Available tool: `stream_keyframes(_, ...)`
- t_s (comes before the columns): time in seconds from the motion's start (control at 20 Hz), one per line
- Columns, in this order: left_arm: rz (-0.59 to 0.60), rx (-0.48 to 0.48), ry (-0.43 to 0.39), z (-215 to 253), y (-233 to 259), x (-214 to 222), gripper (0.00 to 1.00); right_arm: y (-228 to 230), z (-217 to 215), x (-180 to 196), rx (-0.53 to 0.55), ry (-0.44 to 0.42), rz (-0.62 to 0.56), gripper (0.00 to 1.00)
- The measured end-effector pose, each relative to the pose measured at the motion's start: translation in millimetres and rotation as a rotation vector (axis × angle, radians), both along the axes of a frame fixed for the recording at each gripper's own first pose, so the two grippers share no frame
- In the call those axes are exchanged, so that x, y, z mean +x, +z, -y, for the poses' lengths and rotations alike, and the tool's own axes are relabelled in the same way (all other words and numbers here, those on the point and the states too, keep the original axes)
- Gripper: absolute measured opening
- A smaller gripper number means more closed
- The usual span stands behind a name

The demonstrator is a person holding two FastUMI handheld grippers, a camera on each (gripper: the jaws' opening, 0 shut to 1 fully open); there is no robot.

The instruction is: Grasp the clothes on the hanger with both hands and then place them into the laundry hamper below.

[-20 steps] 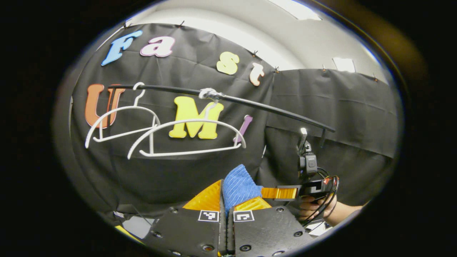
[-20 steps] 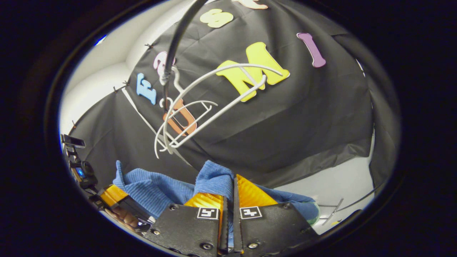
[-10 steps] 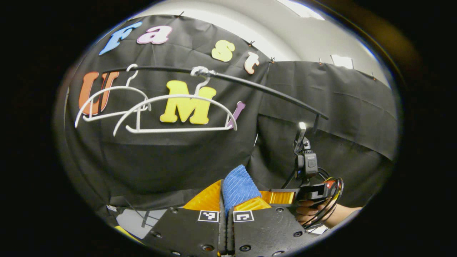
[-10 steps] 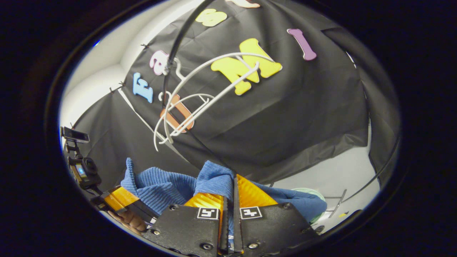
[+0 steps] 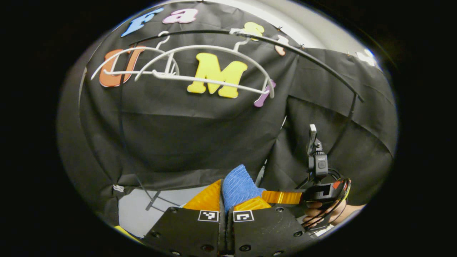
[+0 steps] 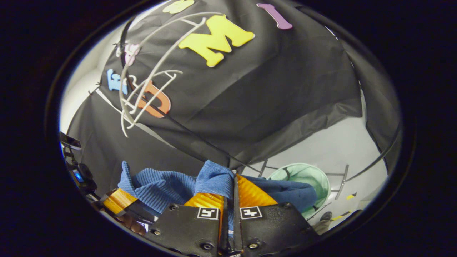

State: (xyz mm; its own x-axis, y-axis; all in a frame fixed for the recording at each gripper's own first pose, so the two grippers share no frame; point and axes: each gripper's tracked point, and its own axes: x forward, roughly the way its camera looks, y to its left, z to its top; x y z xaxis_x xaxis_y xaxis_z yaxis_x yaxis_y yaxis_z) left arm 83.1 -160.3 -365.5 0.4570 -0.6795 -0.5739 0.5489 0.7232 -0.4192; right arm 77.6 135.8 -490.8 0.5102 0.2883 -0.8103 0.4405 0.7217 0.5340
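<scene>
Blue ribbed knit clothing (image 6: 160, 185) is stretching across the lower middle of the right gripper view, each hand-held gripper pinching one end, presumably so it hangs free of the bare white wire hangers (image 5: 200, 71) at upper left. The left hand-held gripper (image 5: 226, 198) is clamping a bunched fold; the right hand-held gripper (image 6: 228, 194) is clamping another. At lower right, the pale green mesh laundry hamper (image 6: 303, 176) is waiting underneath.
</scene>
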Motion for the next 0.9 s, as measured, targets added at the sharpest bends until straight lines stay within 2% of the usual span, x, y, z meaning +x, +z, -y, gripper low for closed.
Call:
stream_keyframes(0.2, -0.049, 0.081, 0.042, -1.0, -47.2, -4.3, 0.01, -42.0, 20.0, -15.7, -0.064, 0.011, -0.098, 0.09)
stream_keyframes(0.35, -0.134, 0.158, 0.059, -3.3, -97.3, -13.4, 0.01, -79.6, 35.9, -26.0, -0.121, 0.022, -0.208, 0.08)
stream_keyframes(0.45, -0.185, 0.2, 0.065, -2.4, -121.2, -20.8, 0.01, -96.9, 36.0, -35.1, -0.112, 0.031, -0.266, 0.11)
stream_keyframes(0.5, -0.204, 0.218, 0.066, -0.3, -130.9, -22.6, 0.01, -106.3, 37.4, -38.0, -0.106, 0.029, -0.286, 0.08)
stream_keyframes(0.6, -0.23, 0.28, 0.073, 3.4, -146.2, -22.7, 0.01, -119.4, 42.0, -43.3, -0.111, 0.034, -0.329, 0.11)
stream_keyframes(0.7, -0.278, 0.348, 0.069, -1.2, -155.6, -31.2, 0.0, -124.4, 41.6, -57.3, -0.122, 0.083, -0.38, 0.19)
stream_keyframes(0.75, -0.296, 0.355, 0.066, -2.4, -160.1, -35.9, 0.23, -125.0, 43.3, -60.8, -0.14, 0.109, -0.395, 0.34)
stream_keyframes(0.9, -0.294, 0.352, 0.065, -8.1, -166.9, -37.4, 0.62, -116.1, 59.2, -58.8, -0.255, 0.178, -0.376, 0.59)
